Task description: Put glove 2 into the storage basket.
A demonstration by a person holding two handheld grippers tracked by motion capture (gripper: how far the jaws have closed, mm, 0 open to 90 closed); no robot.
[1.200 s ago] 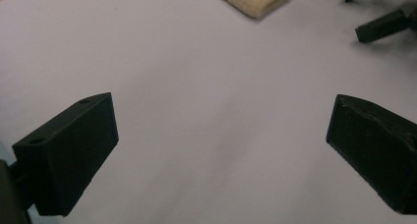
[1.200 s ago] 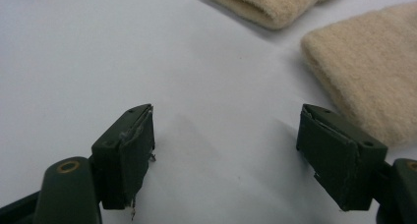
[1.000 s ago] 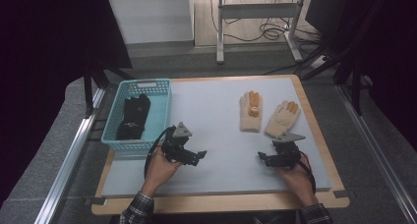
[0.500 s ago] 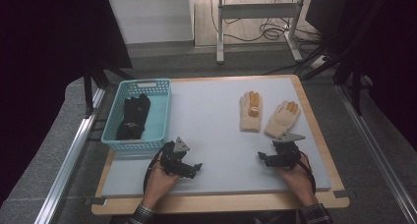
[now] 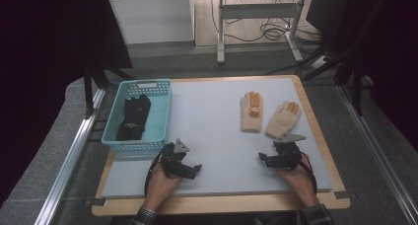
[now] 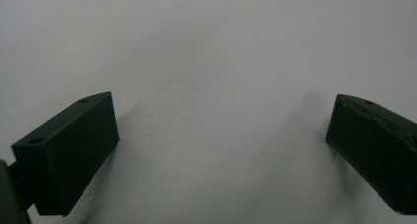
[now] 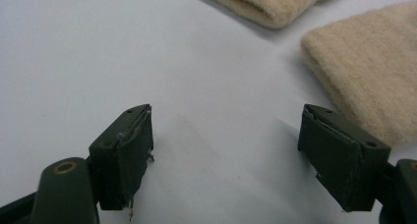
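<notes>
- Since the earlier frame the left gripper [image 5: 196,169] has sunk towards the mat [image 5: 217,131] and drawn back to the near edge; the right gripper [image 5: 261,159] has kept its place
- Left gripper: low over bare mat just before the basket's near right corner; jaws spread wide with nothing between them, as the left gripper view [image 6: 221,150] shows
- Right gripper: released too; its jaws stand apart over bare mat in the right gripper view [image 7: 223,150], grasping nothing
- Right glove [image 5: 283,118]: just beyond the right gripper, its cuff [image 7: 364,67] near the jaw but apart from it; fingers tipped orange
- Left glove [image 5: 251,111]: just beside the first, flat on the mat, cuff towards the person
- Basket [image 5: 160,136]: turquoise, at the mat's left edge; black gloves [image 5: 134,117] lie inside it
</notes>
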